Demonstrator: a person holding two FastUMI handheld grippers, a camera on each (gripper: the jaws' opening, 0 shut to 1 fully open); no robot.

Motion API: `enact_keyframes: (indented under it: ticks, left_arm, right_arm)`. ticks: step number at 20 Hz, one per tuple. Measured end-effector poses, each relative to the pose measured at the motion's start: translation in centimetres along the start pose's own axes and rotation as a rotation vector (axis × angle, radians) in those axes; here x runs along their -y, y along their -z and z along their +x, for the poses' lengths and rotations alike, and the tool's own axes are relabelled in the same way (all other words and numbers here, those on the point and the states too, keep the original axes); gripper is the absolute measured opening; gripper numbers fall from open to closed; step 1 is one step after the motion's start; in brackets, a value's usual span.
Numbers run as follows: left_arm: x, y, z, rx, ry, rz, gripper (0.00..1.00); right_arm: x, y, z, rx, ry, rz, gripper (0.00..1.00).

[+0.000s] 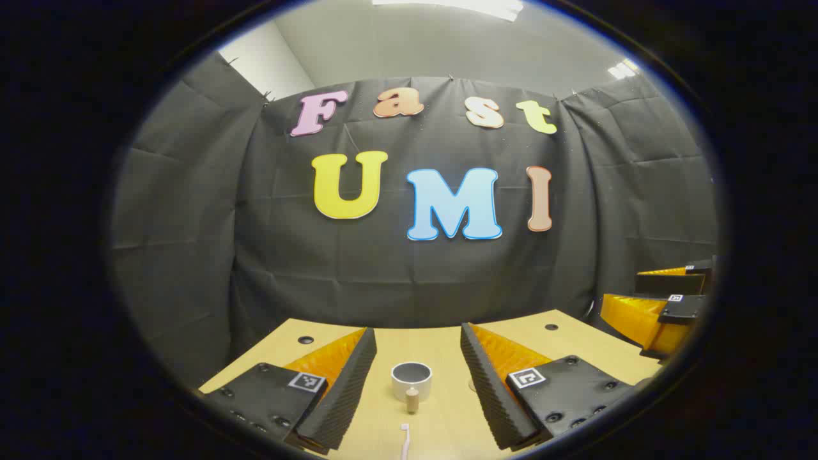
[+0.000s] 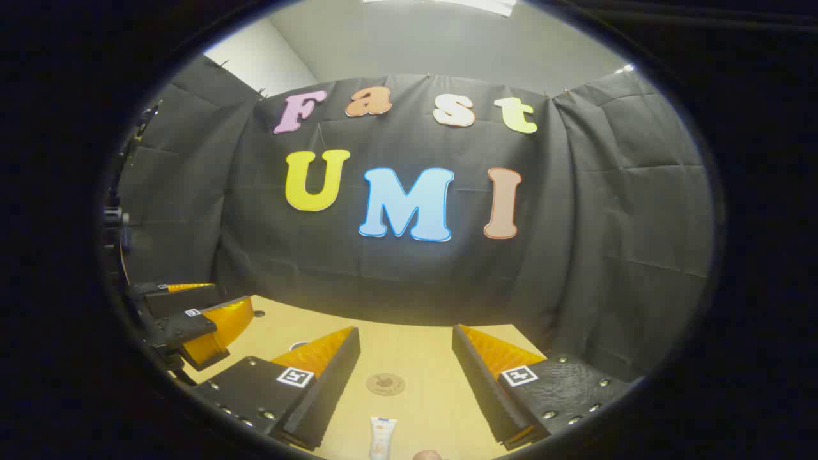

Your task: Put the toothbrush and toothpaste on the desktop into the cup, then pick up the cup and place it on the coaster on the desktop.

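In the left gripper view a white cup (image 1: 411, 379) stands on the wooden desktop (image 1: 441, 348), straight ahead between the fingers of my left gripper (image 1: 417, 367), which is open. A small wooden peg (image 1: 412, 400) stands just in front of the cup. A toothbrush (image 1: 404, 441) with a pale handle lies nearer, at the bottom edge. In the right gripper view my right gripper (image 2: 406, 364) is open above the desktop (image 2: 422, 351). A round brown coaster (image 2: 385, 384) lies ahead between its fingers. A white toothpaste tube (image 2: 381, 437) lies closer, at the bottom.
The right gripper (image 1: 664, 306) shows at the right edge of the left gripper view, and the left gripper (image 2: 192, 319) at the left edge of the right gripper view. The desktop has small dark holes (image 1: 305, 340) near its far corners. Black cloth walls close the booth behind the desk.
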State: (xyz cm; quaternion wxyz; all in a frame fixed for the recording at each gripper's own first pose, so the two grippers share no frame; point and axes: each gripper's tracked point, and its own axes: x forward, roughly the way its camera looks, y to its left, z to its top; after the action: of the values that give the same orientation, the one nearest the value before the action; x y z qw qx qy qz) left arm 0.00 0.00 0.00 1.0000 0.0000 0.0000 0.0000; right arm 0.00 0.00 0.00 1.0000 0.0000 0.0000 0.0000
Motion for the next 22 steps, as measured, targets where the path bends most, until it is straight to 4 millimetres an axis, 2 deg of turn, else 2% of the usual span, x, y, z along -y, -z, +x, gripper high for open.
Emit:
enact_keyframes:
  ticks: [1,2,5,11,15,17,22]
  left_arm:
    - [0.0,0.0,0.1,0.000,-0.001,0.002,0.80]
    - [0.0,-0.1,0.1,0.001,-0.001,0.003,0.88]
    - [0.0,-0.3,0.3,0.001,-0.001,0.003,0.88]
    - [0.2,-0.1,0.7,-0.002,0.002,-0.004,0.88]
    - [0.3,0.0,1.1,-0.004,0.005,-0.010,0.88]
    - [0.2,1.3,1.6,-0.040,0.006,-0.027,0.88]
    - [-0.2,5.1,3.0,-0.170,-0.003,-0.046,0.88]
  right_arm:
    - [0.0,-0.1,0.1,0.000,-0.001,0.000,0.93]
    - [-0.1,0.0,0.1,0.001,-0.002,-0.001,0.93]
    - [-0.1,-0.2,0.3,0.003,-0.003,-0.006,0.91]
    - [0.0,0.1,0.5,-0.007,-0.003,-0.002,0.93]
    - [0.1,0.9,0.9,-0.033,0.001,0.001,0.91]
    - [0.2,1.8,1.0,-0.063,0.002,-0.002,0.93]
    - [-0.2,4.8,1.8,-0.165,-0.010,0.011,0.91]
